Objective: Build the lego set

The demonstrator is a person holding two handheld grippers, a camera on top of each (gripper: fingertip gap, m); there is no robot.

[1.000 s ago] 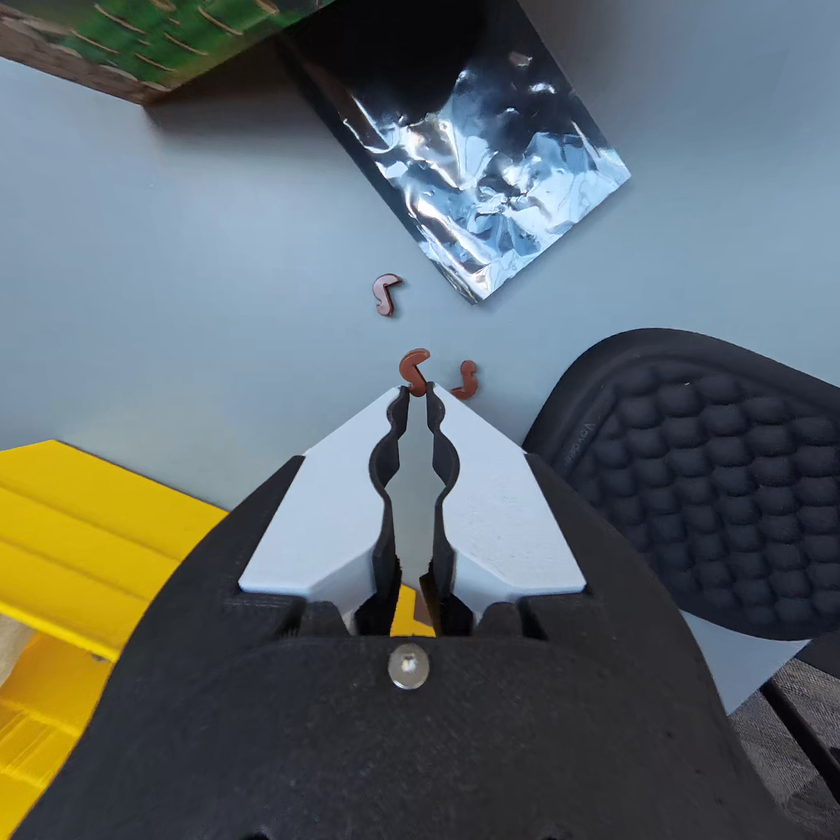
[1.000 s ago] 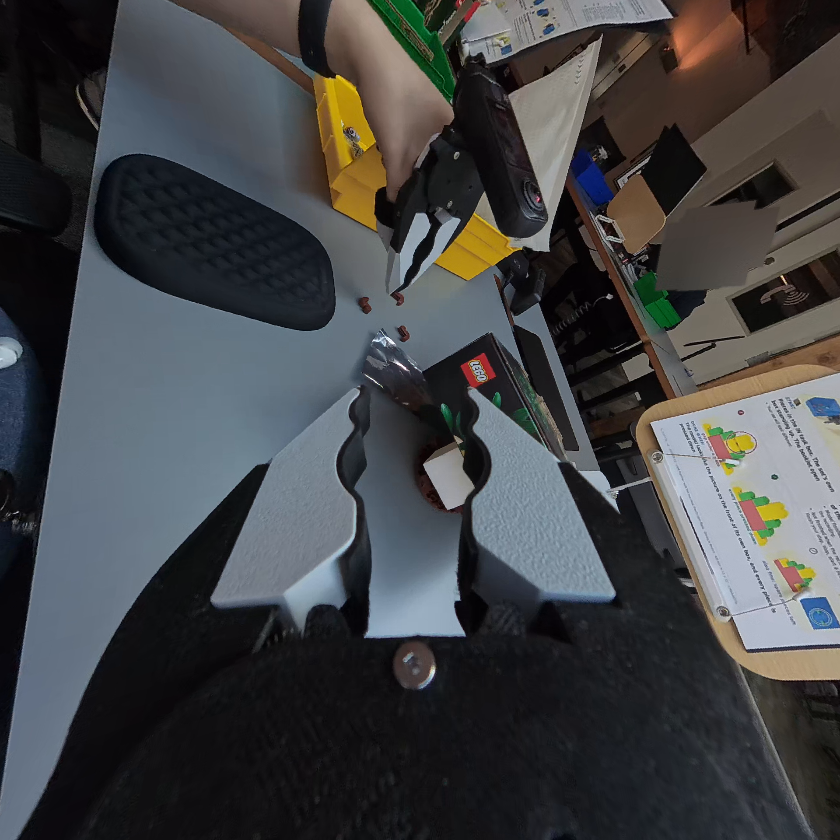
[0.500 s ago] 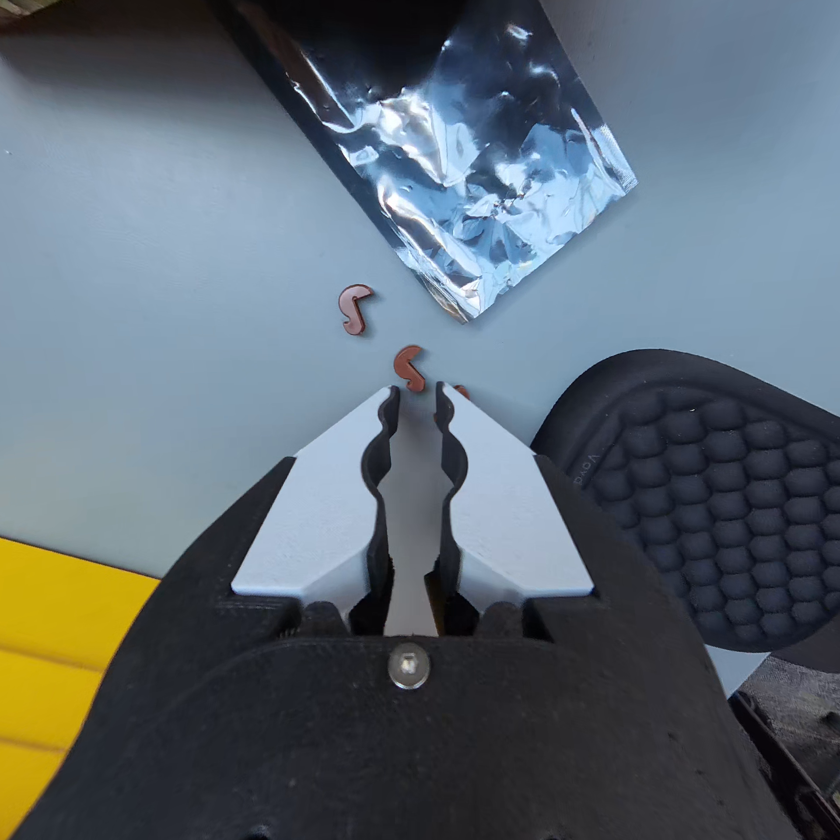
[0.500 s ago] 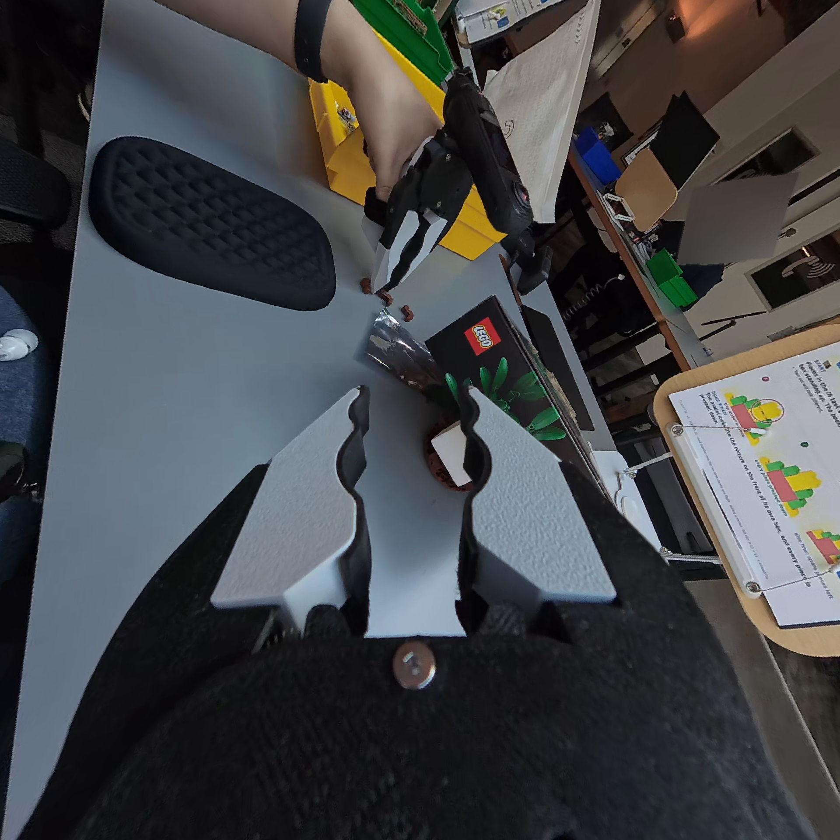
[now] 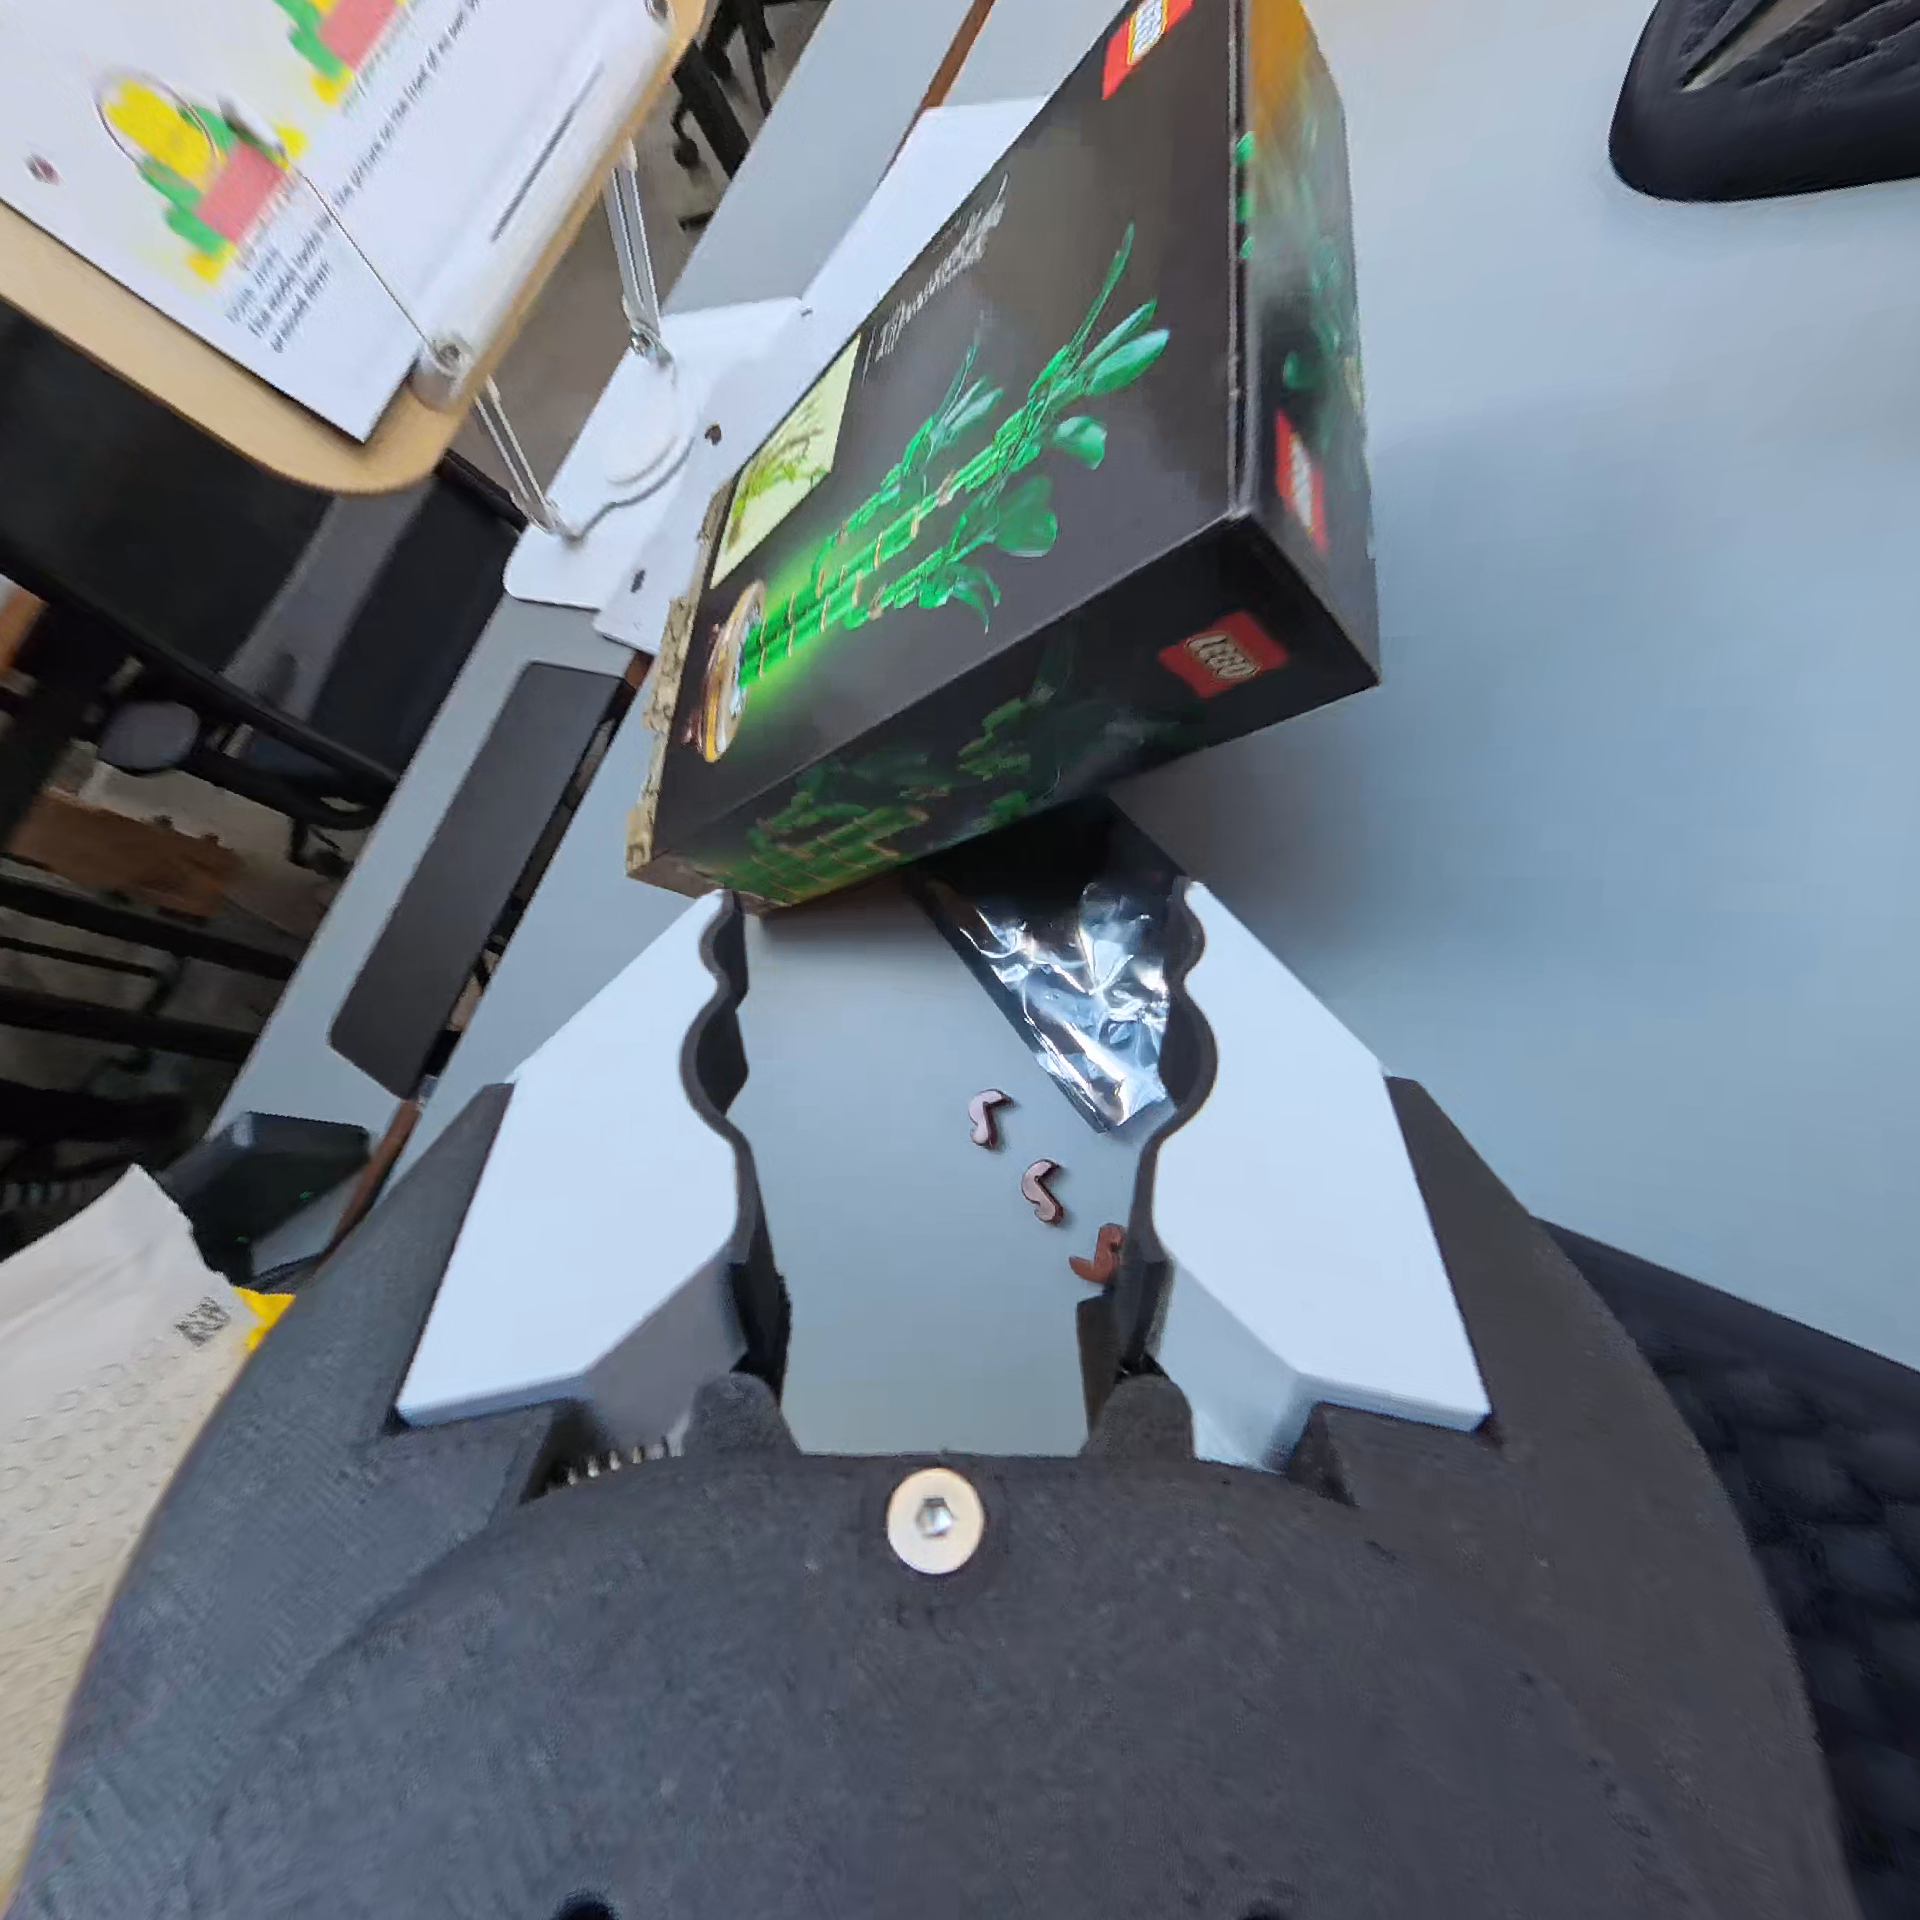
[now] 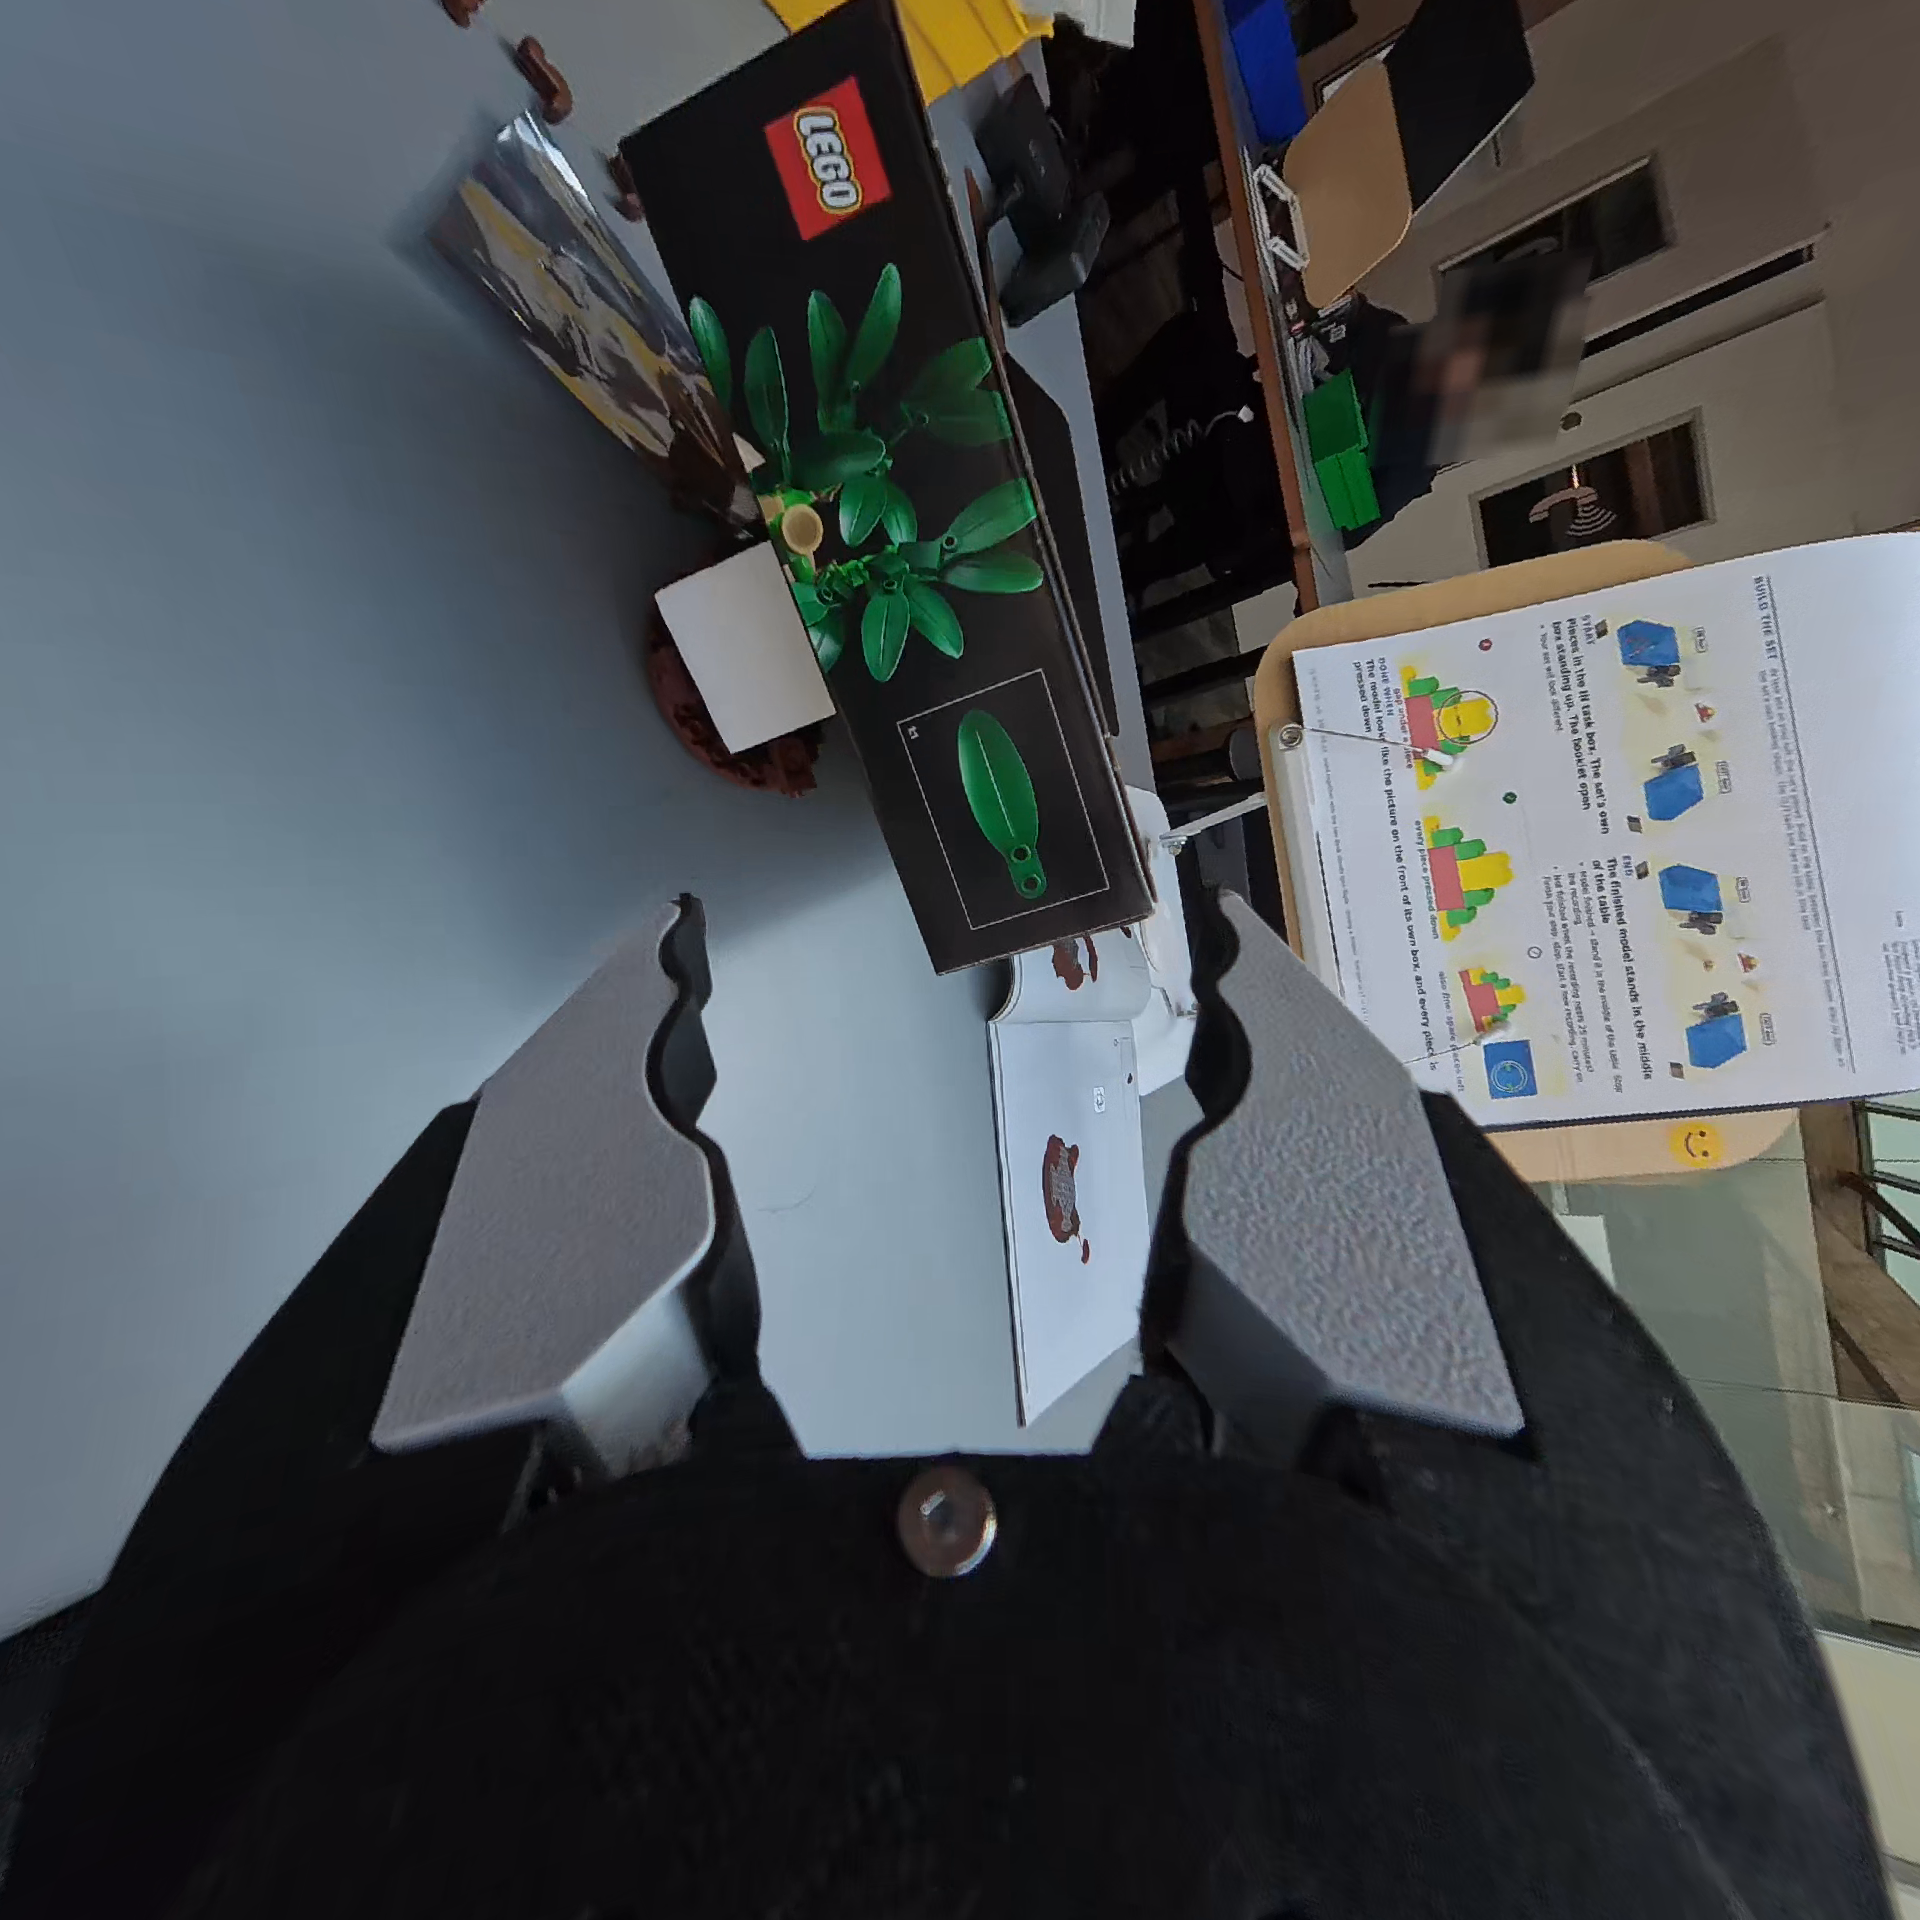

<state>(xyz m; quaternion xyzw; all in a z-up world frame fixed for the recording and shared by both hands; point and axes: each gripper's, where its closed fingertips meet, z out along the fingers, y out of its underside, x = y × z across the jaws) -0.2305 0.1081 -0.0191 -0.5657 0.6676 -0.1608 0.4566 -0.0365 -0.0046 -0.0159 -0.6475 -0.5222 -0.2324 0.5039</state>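
Observation:
Three small brown S-shaped pieces [image 5: 1042, 1192] lie in a row on the grey table. In the left wrist view they show between the fingers of my left gripper [image 5: 961, 904], which is wide open, empty and held above them. A crumpled foil bag [image 5: 1070, 997] lies just past them, partly under the black set box [image 5: 1008, 520]. My right gripper [image 6: 956, 909] is open and empty. Ahead of it, a white block [image 6: 743, 665] sits on a round brown base [image 6: 717, 743] against the box [image 6: 883, 520]. An open booklet [image 6: 1070, 1174] lies between its fingers.
A black padded wrist rest [image 5: 1766, 104] lies to the right. An instruction sheet on a wooden stand [image 6: 1610, 831] stands past the table edge. A yellow bin [image 6: 956, 31] is behind the box. A white padded envelope [image 5: 83, 1403] is at the lower left. Some 25 centimeters of space lies between my two pairs of fingers. It is some 11 centimeters from my right tips to the white block [image 6: 743, 665].
My left gripper has opened wide, pulled back and tilted up, leaving the brown piece at its tips on the table. My right gripper has opened wider and moved closer to the box and booklet.

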